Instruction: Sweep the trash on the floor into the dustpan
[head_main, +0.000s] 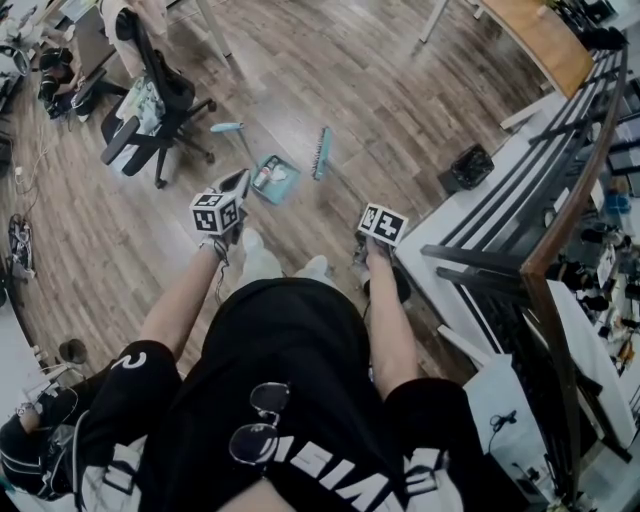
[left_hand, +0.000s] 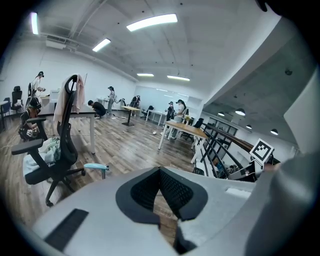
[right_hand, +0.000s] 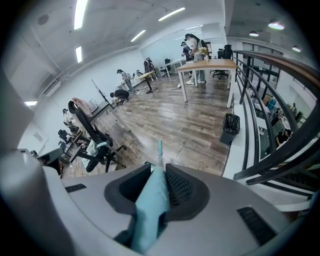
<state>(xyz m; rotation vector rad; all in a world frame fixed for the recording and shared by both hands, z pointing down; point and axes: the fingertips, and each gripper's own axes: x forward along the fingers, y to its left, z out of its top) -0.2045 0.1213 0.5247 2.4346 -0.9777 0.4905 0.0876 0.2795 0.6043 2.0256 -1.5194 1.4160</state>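
- The right gripper (right_hand: 159, 168) has its fingers clamped on the pale blue handle of the broom (right_hand: 150, 210). The handle fills the gap between the pads and runs straight out past the fingertips.
- The left gripper (left_hand: 160, 171) is empty. Its fingers are drawn together, the tips meet, and only a sliver of floor shows between the pads.
- In the head view, the person's white shoes (head_main: 262, 262) stand between the two grippers.
- From the right gripper the broom's long axis leans away toward 11 o'clock and ends at the brush head (head_main: 321, 152) on the floor (head_main: 350, 90). The head itself lies roughly along the 12–6 line.
- The dustpan (head_main: 275, 180) sits at about 12 o'clock from the shoes, just beside the brush head at its 8 o'clock, with trash (head_main: 266, 175) inside. It lies ahead of the left fingers, apart from them.
- Its long handle rises toward 11 o'clock to a pale blue grip (head_main: 228, 128).
- An office chair (head_main: 155, 100) crowds the 10 o'clock side.
- A railing (head_main: 560, 200) closes off 3 o'clock, with a black bin (head_main: 470, 165) at 2 o'clock.
- Bare floorboards lie open toward 12 o'clock.
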